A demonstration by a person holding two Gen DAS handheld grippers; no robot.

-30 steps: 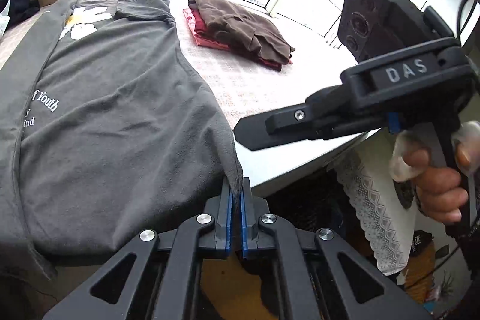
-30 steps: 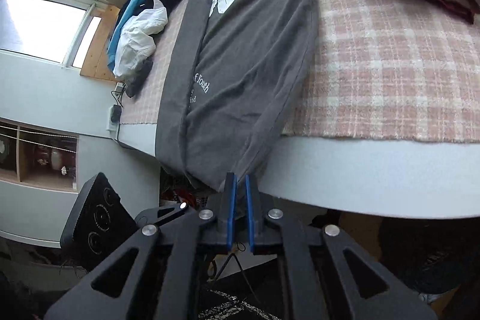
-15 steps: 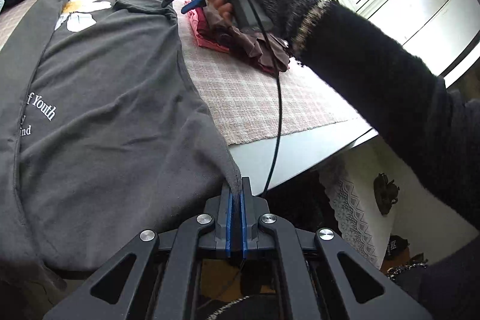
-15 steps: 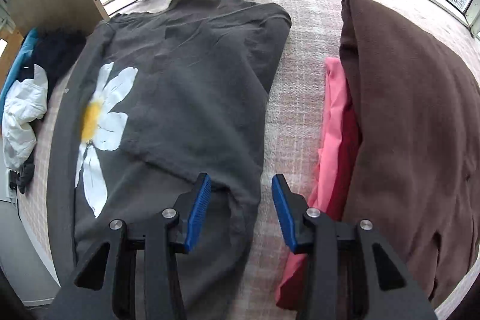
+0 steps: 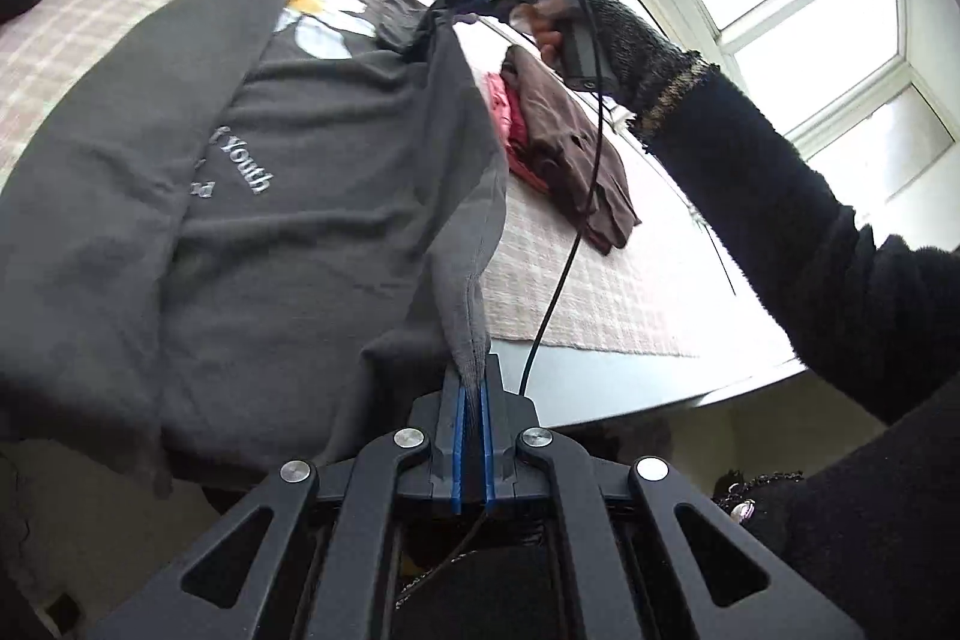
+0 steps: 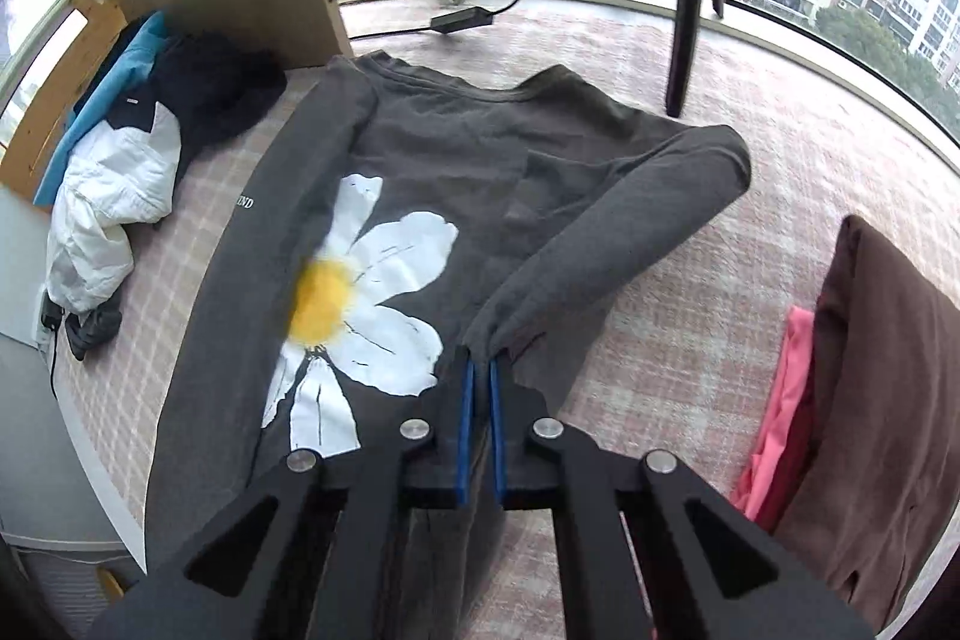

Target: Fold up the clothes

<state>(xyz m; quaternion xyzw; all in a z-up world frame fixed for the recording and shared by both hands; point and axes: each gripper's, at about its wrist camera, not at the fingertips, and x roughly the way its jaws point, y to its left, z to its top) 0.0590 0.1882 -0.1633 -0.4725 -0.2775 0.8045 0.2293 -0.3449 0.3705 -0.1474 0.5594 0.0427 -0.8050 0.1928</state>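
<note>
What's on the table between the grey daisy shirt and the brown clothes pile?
Only bare pink checked cloth lies between the grey daisy shirt and the brown clothes pile, seen in the right wrist view.

white lettering runs along the front of the grey sweatshirt [image 5: 288, 196]. in the left wrist view the word "youth" reads clearly, with what looks like an "f" just before it; on the line beside it only the last letter or two shows, something like a "d", the rest tucked under a fold. in the right wrist view, small white capitals "ind" sit on the sweatshirt [image 6: 456, 160] beside the daisy print [image 6: 360, 292].
</note>
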